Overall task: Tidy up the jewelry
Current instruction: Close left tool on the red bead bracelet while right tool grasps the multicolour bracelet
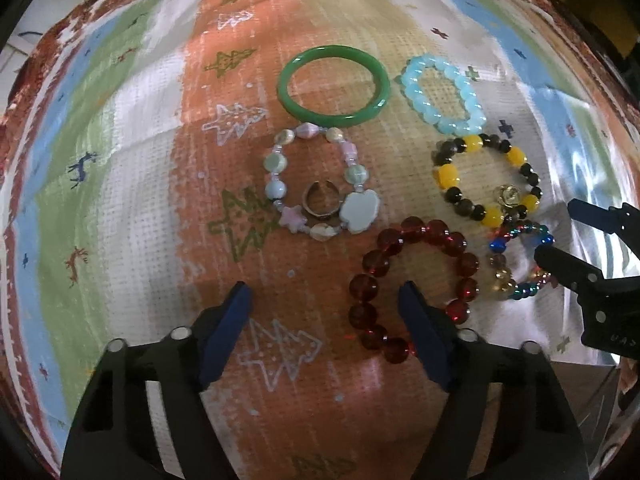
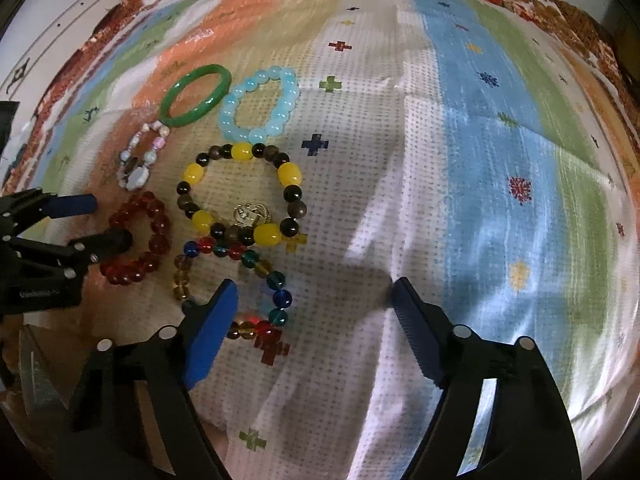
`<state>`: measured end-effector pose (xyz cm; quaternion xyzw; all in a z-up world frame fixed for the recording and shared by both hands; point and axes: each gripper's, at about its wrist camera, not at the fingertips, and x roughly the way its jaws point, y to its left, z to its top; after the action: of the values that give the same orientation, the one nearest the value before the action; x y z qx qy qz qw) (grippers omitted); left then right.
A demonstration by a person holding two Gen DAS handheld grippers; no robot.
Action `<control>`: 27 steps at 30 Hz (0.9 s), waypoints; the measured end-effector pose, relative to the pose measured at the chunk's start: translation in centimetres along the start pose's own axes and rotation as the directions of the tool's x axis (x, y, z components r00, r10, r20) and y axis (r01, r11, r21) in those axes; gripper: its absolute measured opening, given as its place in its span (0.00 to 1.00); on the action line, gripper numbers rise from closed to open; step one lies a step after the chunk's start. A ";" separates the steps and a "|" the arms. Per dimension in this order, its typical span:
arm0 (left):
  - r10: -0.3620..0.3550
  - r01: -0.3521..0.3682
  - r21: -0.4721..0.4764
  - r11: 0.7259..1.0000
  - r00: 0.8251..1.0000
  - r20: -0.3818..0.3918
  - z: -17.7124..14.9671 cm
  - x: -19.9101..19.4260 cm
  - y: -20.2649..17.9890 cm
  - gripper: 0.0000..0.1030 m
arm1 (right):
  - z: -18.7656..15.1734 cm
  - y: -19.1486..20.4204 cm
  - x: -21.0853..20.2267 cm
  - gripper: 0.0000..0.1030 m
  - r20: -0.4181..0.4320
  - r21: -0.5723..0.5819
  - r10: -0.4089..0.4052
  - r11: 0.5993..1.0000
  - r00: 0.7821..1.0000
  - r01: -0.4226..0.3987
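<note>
Pickup step: both tools apart, holding nothing. Left tool straddles red bracelet's near rim; right tool straddles the multicolour bracelet beside it. Next: lower, close.

Lying flat on the patterned surface: a green bangle just beside a pale blue bead bracelet, a pastel charm bracelet ringing a small open ring. Nearer, sitting close together: a yellow-and-black bracelet, a red bead bracelet, a multicoloured bracelet.
</note>
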<state>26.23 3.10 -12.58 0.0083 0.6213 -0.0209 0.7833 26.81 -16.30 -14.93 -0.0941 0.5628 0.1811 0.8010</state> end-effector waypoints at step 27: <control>-0.096 0.105 -0.071 0.992 0.988 0.120 -2.7 -5.4 1.5 0.13 | -1.4 -0.1 -5.5 0.10 0.113 -0.015 0.064 0.998 0.992 -0.063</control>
<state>22.43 4.80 -7.91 -0.0547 0.5745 -0.0369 0.8159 24.02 -17.88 -10.30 -0.0700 0.5182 0.2148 0.8249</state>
